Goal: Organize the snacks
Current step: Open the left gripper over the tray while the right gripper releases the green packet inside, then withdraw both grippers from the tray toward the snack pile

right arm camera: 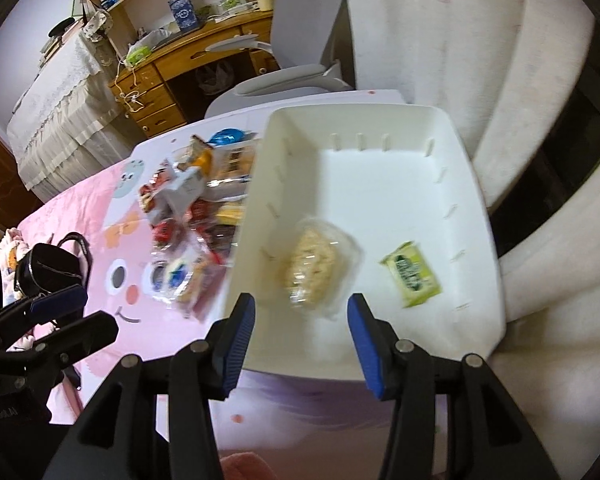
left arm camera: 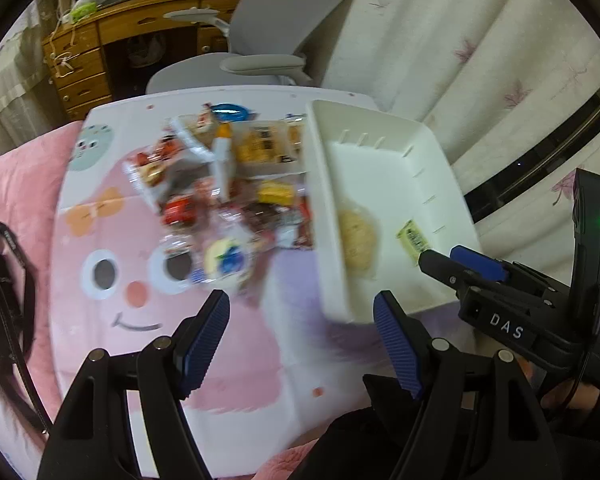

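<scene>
White bin (right arm camera: 476,208) smooth plastic; snack wrappers (left arm camera: 220,216) glossy, seemingly film.

Black gripper (left arm camera: 302,320) frames, ribbed blue pads (left arm camera: 204,340), seemingly "DAS" lettering.

One white bin (right arm camera: 472,184), two snacks inside.
At the frame's centre lies one pale clear-wrapped snack (right arm camera: 314,266), right of it one yellow-green packet (right arm camera: 412,280); upper left, a blurred, uncountable snack pile (right arm camera: 196,208).

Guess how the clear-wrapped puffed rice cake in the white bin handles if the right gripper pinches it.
The rice cake looks puffed and airy, so probably light for its size. Its loose clear wrapper likely crinkles and may slip between the pads, so grip the body, not the film. The clumped grains look brittle; a hard squeeze from the right gripper could crumble it. It lies flat in the white bin, unlikely to roll.
</scene>
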Tool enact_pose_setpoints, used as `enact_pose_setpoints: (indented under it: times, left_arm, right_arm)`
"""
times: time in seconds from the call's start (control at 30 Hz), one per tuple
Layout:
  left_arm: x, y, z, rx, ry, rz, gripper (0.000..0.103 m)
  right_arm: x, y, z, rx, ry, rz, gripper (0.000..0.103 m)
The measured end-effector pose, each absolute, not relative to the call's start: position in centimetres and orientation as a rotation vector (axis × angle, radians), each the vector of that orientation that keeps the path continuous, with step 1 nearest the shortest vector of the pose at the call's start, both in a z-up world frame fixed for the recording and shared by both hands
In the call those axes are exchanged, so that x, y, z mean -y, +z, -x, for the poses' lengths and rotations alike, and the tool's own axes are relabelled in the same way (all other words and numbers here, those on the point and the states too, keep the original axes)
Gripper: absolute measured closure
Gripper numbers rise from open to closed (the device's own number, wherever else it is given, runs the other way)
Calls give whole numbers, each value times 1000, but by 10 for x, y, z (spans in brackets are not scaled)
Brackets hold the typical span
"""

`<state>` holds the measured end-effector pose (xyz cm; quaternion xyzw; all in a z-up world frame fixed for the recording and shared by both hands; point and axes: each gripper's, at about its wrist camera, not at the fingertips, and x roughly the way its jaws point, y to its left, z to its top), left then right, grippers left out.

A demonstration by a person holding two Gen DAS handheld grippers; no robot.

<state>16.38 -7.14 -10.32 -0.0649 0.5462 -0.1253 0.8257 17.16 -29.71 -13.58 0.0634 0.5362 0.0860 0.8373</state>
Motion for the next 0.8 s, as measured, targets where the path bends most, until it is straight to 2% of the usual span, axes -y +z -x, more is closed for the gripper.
enact_pose_setpoints:
  times: [0.5,0.8]
  left_arm:
    - [-53,-113,-141,-1232,-189,100,30]
    - [-96,-121,-147,-1249,-257,59,30]
  right_arm:
    - [195,-146,-130,-1139,169,-238,54]
    - [157,-162,-99,-1090,63,-349,54]
